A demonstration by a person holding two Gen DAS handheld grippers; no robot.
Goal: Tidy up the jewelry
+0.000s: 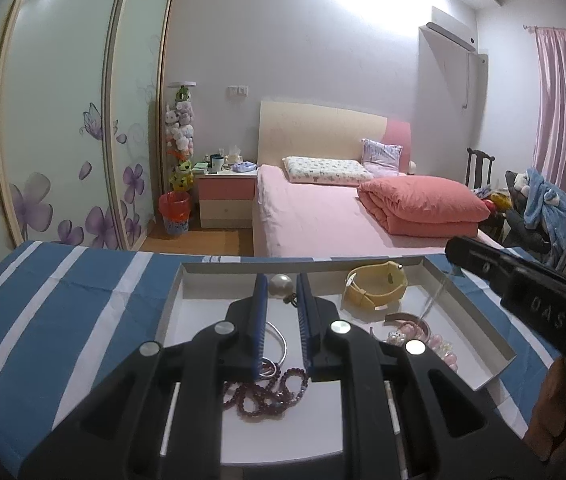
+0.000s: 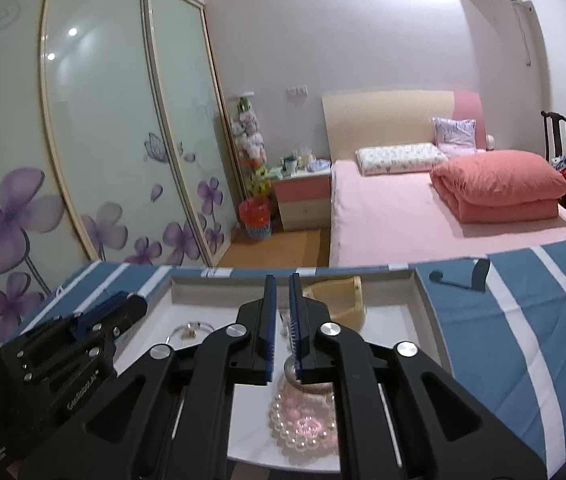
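Left wrist view: the left gripper (image 1: 281, 300) is held over a shallow white rectangular cardboard tray (image 1: 479, 322) resting on a blue cloth with white stripes (image 1: 55, 304). Its blue-padded jaws stand a narrow gap apart and nothing is pressed between them; they are released. A large white pearl bead (image 1: 281, 285) is seen through the gap, beyond the tips. A thin silver bangle (image 1: 279, 344) and a dark red beaded string (image 1: 271, 394) lie beneath the jaws. A pale yellow watch with a wide strap (image 1: 377, 284) lies right of the tips, and a pink bead bracelet (image 1: 439, 342) nearer on that side. The right gripper (image 1: 523, 292) enters from the right edge.

Right wrist view: the right gripper (image 2: 283, 292) is held over the same tray (image 2: 423, 300), jaws narrowly parted, with nothing gripped. A coiled white pearl necklace (image 2: 303, 428) lies below the jaws, the yellow watch (image 2: 343, 300) just right of the tips, and a small clear item left of them, too blurred to identify. The left gripper (image 2: 131, 304) is seen at far left.
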